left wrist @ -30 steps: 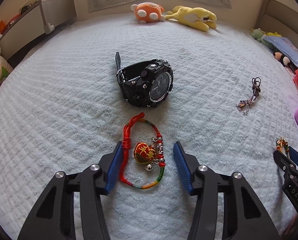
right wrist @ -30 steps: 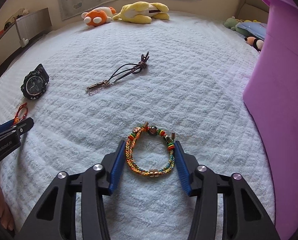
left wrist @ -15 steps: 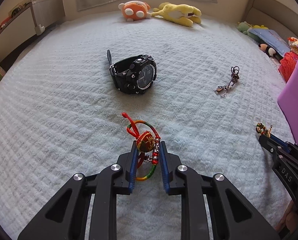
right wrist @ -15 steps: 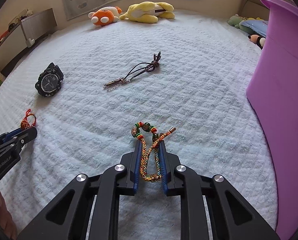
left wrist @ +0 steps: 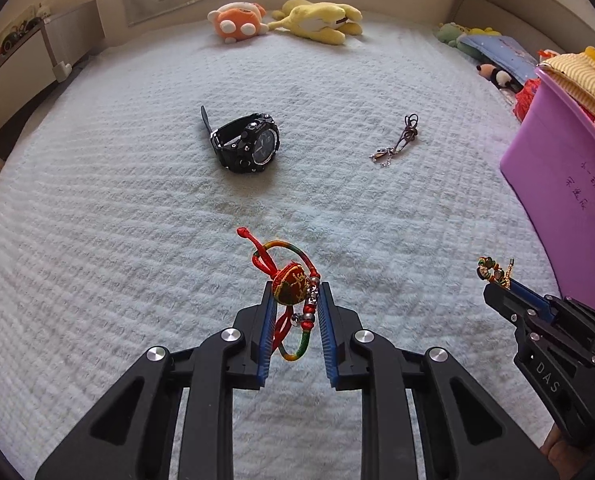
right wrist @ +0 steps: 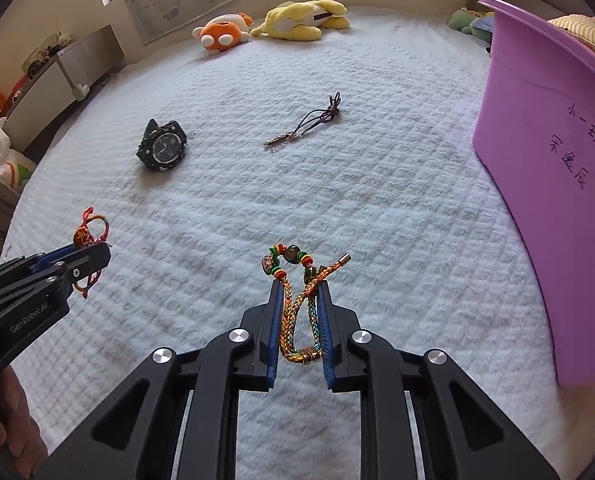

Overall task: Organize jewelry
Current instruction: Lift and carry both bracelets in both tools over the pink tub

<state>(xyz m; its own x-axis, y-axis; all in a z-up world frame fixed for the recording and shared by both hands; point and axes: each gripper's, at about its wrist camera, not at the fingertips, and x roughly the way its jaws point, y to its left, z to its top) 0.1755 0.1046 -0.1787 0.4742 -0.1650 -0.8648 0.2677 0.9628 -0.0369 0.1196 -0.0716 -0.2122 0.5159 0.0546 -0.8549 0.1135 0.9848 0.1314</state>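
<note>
My left gripper (left wrist: 296, 292) is shut on a red cord bracelet with an embroidered charm (left wrist: 290, 283) and holds it above the white bedspread; it also shows in the right wrist view (right wrist: 86, 236). My right gripper (right wrist: 299, 290) is shut on a braided multicolour bracelet with beads (right wrist: 297, 312), lifted off the bed; it also shows in the left wrist view (left wrist: 493, 270). A black watch (left wrist: 247, 142) and a dark cord necklace (left wrist: 401, 140) lie further out on the bed. A purple bin (right wrist: 553, 160) stands at the right.
Plush toys, orange (left wrist: 237, 24) and yellow (left wrist: 317, 20), lie at the far edge of the bed. More toys and a blue pillow (left wrist: 493, 50) sit at the far right. A low shelf (right wrist: 69, 68) stands off the bed's left side.
Both grippers closed on their bracelets, then lifted them off the bedspread and pulled back. The purple bin has come further into the left view.
</note>
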